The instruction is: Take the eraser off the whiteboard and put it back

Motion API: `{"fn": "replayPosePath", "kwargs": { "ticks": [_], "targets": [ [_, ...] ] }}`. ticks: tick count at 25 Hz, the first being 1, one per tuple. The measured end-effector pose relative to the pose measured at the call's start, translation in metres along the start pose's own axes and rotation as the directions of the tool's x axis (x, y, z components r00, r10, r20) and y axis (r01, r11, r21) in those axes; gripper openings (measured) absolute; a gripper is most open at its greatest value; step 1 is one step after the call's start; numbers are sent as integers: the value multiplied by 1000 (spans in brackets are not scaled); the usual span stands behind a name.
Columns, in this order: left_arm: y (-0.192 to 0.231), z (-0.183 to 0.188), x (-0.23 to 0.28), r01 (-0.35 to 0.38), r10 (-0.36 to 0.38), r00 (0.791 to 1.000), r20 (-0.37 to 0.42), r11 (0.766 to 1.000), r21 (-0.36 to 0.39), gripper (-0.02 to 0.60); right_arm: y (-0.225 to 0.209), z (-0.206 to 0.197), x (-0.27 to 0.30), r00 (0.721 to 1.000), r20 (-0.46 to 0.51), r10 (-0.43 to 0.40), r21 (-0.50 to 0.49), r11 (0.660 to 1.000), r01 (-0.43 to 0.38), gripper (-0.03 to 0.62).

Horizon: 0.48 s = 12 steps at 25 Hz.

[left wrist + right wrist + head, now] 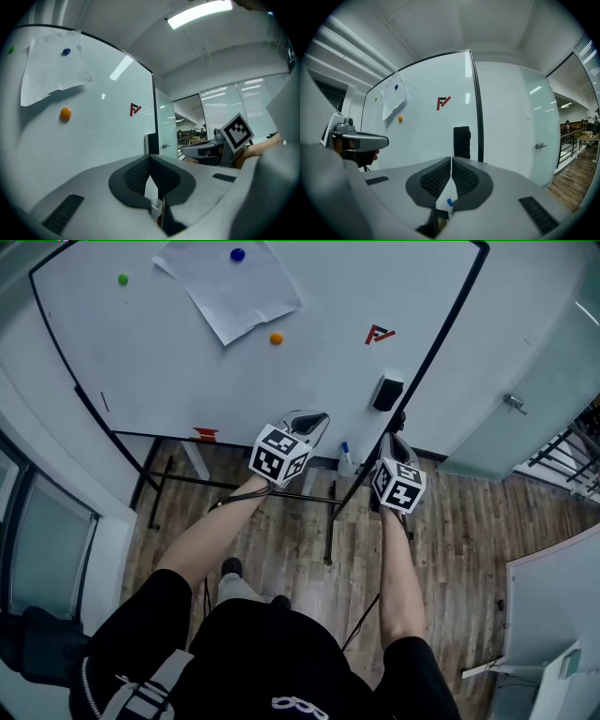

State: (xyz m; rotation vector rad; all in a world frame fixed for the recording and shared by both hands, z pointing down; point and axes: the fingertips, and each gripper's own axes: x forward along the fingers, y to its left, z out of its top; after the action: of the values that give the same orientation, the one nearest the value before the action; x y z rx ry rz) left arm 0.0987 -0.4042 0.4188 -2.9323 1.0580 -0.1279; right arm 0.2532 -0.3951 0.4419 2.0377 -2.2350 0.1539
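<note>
A black eraser (387, 393) clings to the whiteboard (141, 362) near its right frame; it also shows as a dark block (461, 142) straight ahead in the right gripper view, and as the eraser's edge (151, 143) in the left gripper view. My right gripper (397, 426) hovers just short of the eraser, its tips meeting with nothing between them (451, 159). To its left my left gripper (315, 421) is also shut and empty (150, 157), facing the board.
A paper sheet (230, 287) hangs under a blue magnet (237, 255); green (123, 279) and orange (276, 337) magnets and a red logo (379, 334) dot the board. A marker (345, 451) lies on the tray. A glass door (553, 381) stands right.
</note>
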Motion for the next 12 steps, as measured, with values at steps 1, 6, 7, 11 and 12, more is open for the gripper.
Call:
{"fn": "replayPosePath", "kwargs": {
  "ticks": [1, 6, 7, 11, 12],
  "targets": [
    [-1, -1, -2, -2, 2, 1000, -1, 1000, -1, 9, 2, -1, -2, 1000, -1, 7, -3, 1000, -7, 28],
    [-8, -7, -7, -8, 8, 1000, -9, 1000, -11, 9, 11, -8, -12, 999, -9, 35, -15, 999, -35, 25],
    [-9, -8, -7, -9, 9, 1000, -9, 1000, -14, 9, 12, -9, -13, 999, -11, 43, -16, 999, -43, 23],
    [-14, -9, -8, -10, 10, 1000, -11, 1000, -22, 9, 14, -10, -20, 998, -14, 61, -15, 998, -61, 23],
    [-15, -10, -8, -9, 9, 1000, -12, 1000, -24, 9, 15, -11, -21, 998, -15, 63, -14, 998, -64, 23]
  ]
}}
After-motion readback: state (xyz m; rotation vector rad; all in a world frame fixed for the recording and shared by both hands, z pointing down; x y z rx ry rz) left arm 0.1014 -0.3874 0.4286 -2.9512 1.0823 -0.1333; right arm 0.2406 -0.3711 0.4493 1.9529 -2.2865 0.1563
